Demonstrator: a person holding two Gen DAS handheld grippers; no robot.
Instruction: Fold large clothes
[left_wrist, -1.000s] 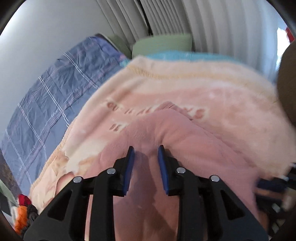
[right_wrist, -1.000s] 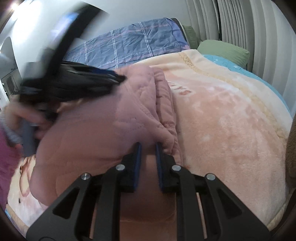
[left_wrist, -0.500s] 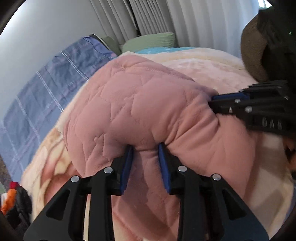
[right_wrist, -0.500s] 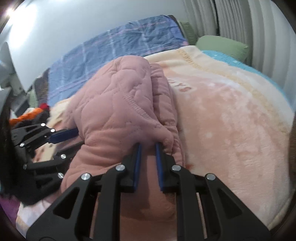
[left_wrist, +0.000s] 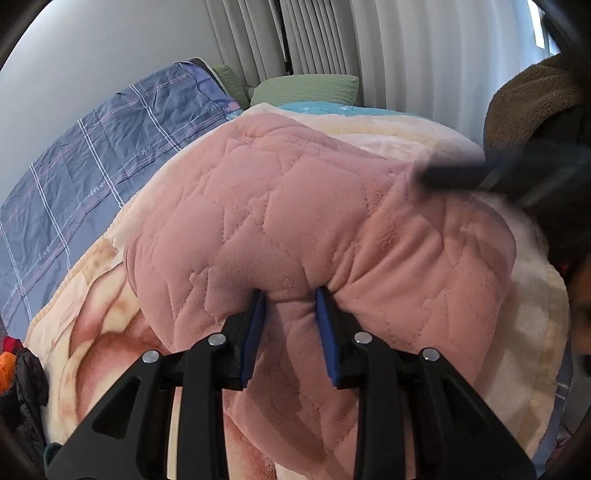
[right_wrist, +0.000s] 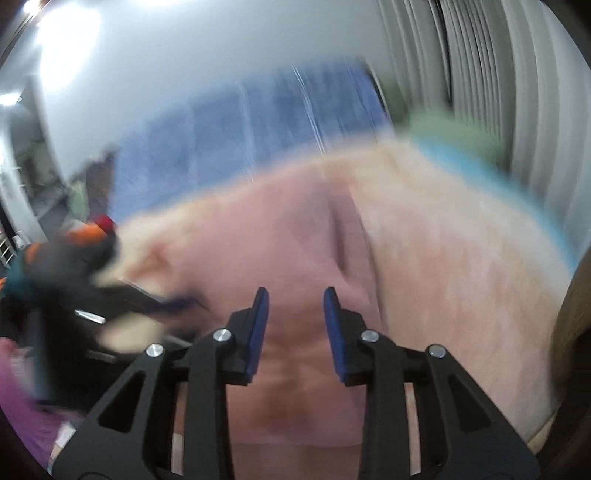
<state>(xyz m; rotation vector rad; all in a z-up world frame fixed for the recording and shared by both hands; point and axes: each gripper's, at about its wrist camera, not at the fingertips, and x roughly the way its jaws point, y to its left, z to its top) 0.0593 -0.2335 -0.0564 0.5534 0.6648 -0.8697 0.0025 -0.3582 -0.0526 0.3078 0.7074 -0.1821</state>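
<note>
Half a second ago the right gripper (right_wrist: 294, 295) pinched the pink quilted garment (left_wrist: 295, 221); now its jaws stand apart, holding nothing (that view is badly blurred). The left gripper (left_wrist: 290, 299) clamps a fold of the garment, bunched mid-bed on the peach blanket (left_wrist: 85, 332), long axis running toward the green pillow (left_wrist: 306, 88).

White wall (left_wrist: 92, 55), pale curtains (left_wrist: 388, 48) — bed (left_wrist: 92, 166) below.
</note>
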